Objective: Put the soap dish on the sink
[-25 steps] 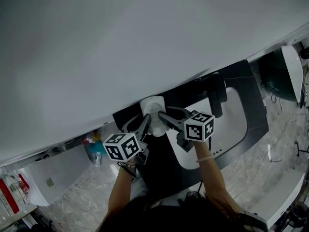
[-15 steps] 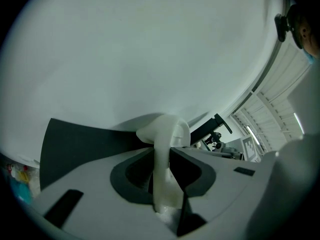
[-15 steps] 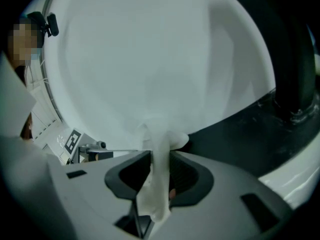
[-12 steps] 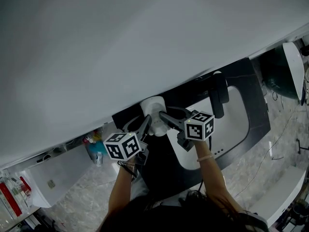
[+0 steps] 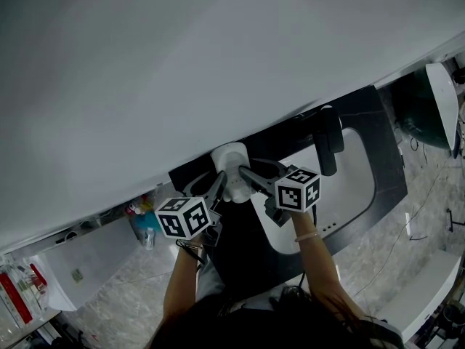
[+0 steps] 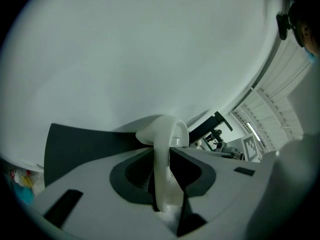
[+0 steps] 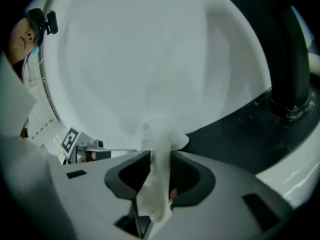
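Head view: left tongs [image 5: 217, 186] and right tongs [image 5: 248, 174] each clamp an edge of the white soap dish [image 5: 231, 163]

We see the left gripper [image 6: 161, 154], jaws pressed on the white soap dish [image 6: 167, 131] held edge-on, a dark counter [image 6: 75, 144] and pale wall [image 6: 150, 49] behind it

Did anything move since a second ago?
Nothing visibly changed. The left tongs and the right tongs both stay clamped on the white soap dish, near the wall above the dark counter.
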`<state>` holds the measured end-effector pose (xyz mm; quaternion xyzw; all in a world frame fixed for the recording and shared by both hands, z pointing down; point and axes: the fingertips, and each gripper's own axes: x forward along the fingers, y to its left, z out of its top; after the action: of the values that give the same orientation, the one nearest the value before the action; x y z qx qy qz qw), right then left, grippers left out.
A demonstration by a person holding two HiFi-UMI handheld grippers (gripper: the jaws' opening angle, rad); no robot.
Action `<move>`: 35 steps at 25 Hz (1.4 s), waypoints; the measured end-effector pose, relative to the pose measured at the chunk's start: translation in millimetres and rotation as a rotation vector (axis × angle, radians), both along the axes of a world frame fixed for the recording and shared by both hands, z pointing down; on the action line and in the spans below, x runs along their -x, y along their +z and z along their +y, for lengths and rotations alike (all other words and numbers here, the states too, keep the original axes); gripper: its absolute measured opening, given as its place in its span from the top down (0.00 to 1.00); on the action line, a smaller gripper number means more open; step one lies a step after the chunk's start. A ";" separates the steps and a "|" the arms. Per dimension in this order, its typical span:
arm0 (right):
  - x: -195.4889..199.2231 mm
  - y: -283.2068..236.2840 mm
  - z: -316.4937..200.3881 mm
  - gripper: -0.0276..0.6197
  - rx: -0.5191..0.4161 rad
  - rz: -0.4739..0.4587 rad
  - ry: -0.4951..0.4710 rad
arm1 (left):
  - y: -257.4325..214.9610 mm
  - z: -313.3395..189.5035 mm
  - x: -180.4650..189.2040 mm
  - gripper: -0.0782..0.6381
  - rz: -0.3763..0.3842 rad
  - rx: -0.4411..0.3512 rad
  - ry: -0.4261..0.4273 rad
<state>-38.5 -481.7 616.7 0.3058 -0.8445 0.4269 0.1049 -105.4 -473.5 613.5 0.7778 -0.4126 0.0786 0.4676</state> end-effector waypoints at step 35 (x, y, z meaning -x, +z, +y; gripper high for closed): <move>-43.7 -201.8 126.6 0.92 -0.401 0.027 0.128 | -188.6 158.6 -9.7 0.89 0.263 -0.421 -0.139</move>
<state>5.2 -355.0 414.9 0.3793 -0.8899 0.2520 0.0261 -95.7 -314.9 424.9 0.8313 -0.4080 -0.1429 0.3494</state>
